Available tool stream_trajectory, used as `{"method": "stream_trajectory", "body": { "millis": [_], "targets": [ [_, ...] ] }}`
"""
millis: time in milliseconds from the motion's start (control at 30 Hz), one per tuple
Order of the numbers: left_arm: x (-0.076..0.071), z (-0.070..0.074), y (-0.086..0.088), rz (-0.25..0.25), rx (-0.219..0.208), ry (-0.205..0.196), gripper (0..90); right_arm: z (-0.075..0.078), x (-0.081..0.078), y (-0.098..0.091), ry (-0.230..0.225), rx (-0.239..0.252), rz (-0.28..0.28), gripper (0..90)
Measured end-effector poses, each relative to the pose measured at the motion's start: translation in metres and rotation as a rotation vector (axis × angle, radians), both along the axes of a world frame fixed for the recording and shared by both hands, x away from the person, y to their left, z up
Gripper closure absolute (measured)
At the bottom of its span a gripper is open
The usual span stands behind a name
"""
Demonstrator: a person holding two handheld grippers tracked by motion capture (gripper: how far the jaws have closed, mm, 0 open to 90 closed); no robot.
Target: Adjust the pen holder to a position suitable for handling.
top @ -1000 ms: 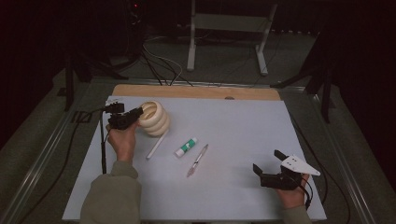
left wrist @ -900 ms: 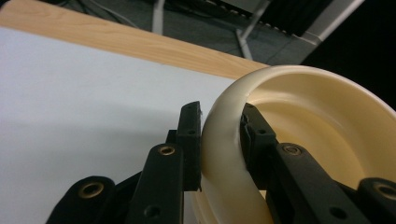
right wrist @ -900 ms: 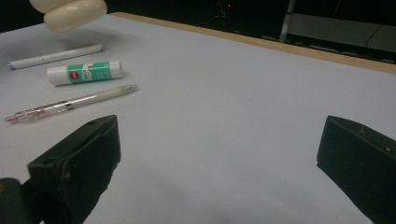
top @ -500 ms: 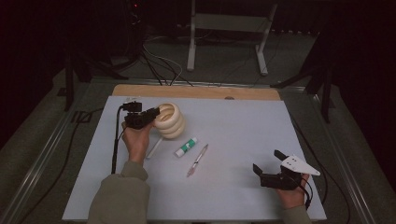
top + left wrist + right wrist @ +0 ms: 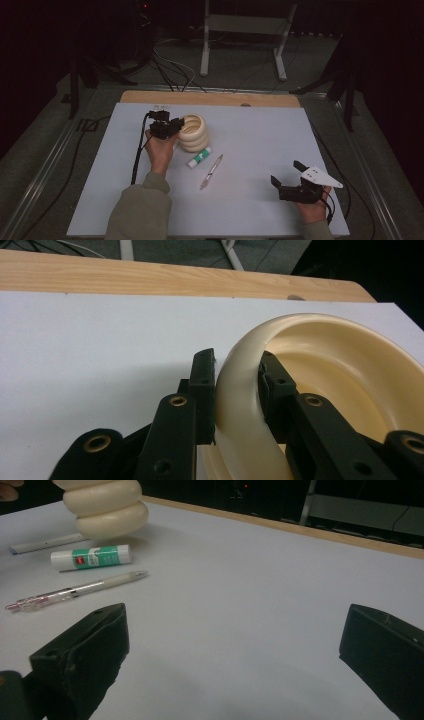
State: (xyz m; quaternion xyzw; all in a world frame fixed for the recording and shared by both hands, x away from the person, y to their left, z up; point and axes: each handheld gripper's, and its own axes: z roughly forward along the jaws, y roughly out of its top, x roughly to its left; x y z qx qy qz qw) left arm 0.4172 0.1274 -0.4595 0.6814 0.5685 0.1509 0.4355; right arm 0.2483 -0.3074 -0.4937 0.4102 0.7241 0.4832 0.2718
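Note:
A cream ribbed pot (image 5: 194, 132) stands on the white table sheet (image 5: 260, 135), just behind a glue stick. My left gripper (image 5: 172, 125) is shut on the pot's left rim. The left gripper view shows one jaw outside the wall and one inside, my left gripper (image 5: 235, 365) pinching the cream rim (image 5: 320, 370). My right gripper (image 5: 287, 172) rests at the near right of the sheet, open. In the right gripper view my right gripper (image 5: 235, 625) has bare sheet between its jaws, with the pot (image 5: 107, 502) far off at the upper left.
A white and green glue stick (image 5: 199, 157) and a clear pen (image 5: 211, 171) lie mid-sheet, right of my left hand. A white stick (image 5: 47, 542) lies beside the pot. A wooden strip (image 5: 215, 98) runs along the far edge. Cables and a metal stand (image 5: 240, 30) are beyond the table.
My left gripper has carried the cream pot to the right across the sheet, up to the glue stick. The right gripper has stayed where it was.

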Motion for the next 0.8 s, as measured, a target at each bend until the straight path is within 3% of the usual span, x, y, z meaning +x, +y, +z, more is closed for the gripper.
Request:
{"method": "stream_trajectory", "body": {
  "millis": [233,600,667,800],
  "targets": [
    [0.003,-0.006,-0.003,0.01,0.031,0.008,73.7,0.0,0.0,0.0,0.001,-0.002,0.002,0.0],
    [0.005,-0.011,-0.006,0.001,0.042,0.021,72.9,0.0,0.0,0.0,0.0,-0.002,0.003,0.0],
    [0.006,-0.012,-0.007,-0.006,0.033,0.021,72.2,0.0,0.0,0.0,0.001,-0.002,0.003,0.0],
    [0.006,-0.012,-0.006,-0.032,-0.032,0.014,66.4,0.0,0.0,0.0,-0.001,-0.003,0.003,0.0]
  ]
}}
